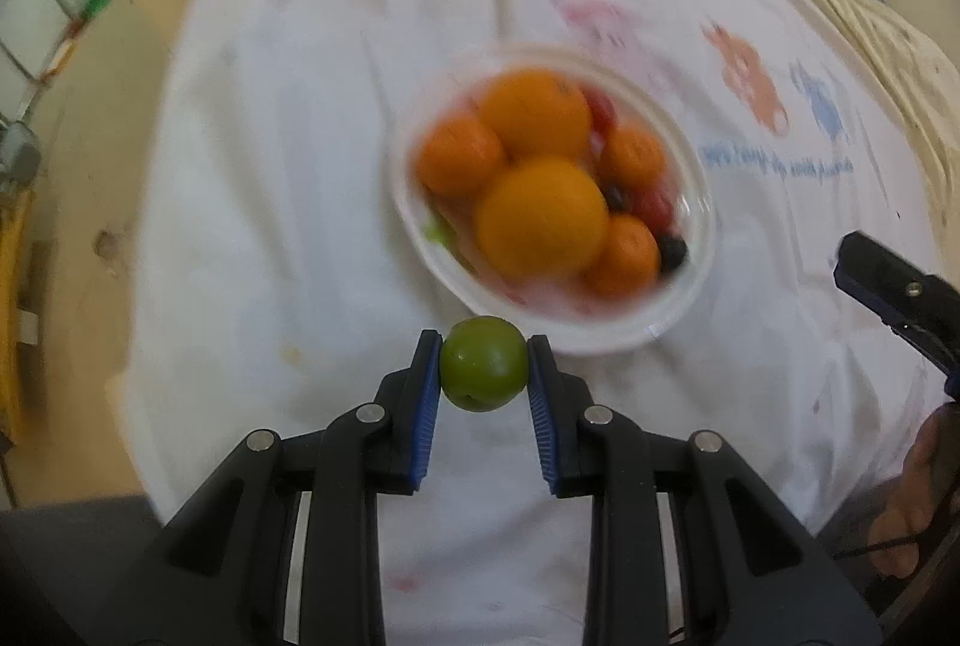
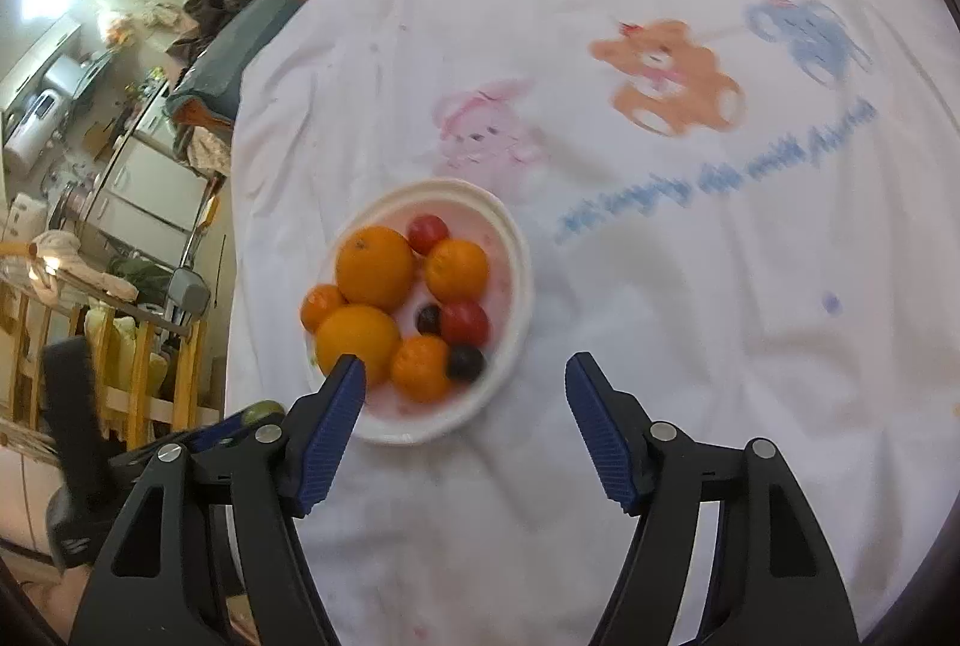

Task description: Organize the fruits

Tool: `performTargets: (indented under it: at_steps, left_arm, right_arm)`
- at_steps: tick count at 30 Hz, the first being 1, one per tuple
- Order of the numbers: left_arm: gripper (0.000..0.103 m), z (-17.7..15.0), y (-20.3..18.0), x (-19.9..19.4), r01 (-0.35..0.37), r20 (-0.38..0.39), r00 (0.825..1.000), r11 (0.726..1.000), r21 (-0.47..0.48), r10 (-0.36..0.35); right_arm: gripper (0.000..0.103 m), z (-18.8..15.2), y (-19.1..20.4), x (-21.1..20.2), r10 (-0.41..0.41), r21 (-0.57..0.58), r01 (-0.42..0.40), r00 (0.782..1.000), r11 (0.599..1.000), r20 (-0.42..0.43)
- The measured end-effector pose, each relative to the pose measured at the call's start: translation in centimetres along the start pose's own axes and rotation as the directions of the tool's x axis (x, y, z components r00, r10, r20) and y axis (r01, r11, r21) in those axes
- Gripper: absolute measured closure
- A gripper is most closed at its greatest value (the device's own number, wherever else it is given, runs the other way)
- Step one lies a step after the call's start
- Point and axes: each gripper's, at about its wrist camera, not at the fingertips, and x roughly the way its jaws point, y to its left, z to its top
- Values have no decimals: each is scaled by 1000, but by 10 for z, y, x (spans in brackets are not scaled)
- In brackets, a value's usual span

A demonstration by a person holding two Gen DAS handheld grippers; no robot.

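Pinching a green fruit just short of the heaped bowl ahead, the left gripper risks dropping it onto rounded oranges where it rolls out, while the right gripper gapes empty.

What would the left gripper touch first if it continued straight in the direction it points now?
Probably the near rim of the white bowl, or the white cloth just before it. The left gripper, its jaws shut on a green fruit, points steeply down beside that rim; depth is hard to judge.
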Motion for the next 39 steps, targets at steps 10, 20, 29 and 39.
performTargets:
  at_steps: [10,20,29,39]
  left_arm:
    - [79,8,-34,30,56,-16,998,998,-32,-57]
    - [78,22,-36,41,48,-5,999,997,-68,-49]
    - [22,17,-43,32,-27,45,999,1000,-14,27]
    - [22,10,-34,-21,-68,138,989,996,50,61]
  right_arm:
    - [31,-1,-17,-1,48,76,-47,999,996,-13]
    - [31,1,-8,1,57,34,-57,998,998,-15]
    - [31,0,-10,3,36,34,-36,999,999,-17]
    - [31,-8,-3,-9,-14,-13,15,999,1000,39]
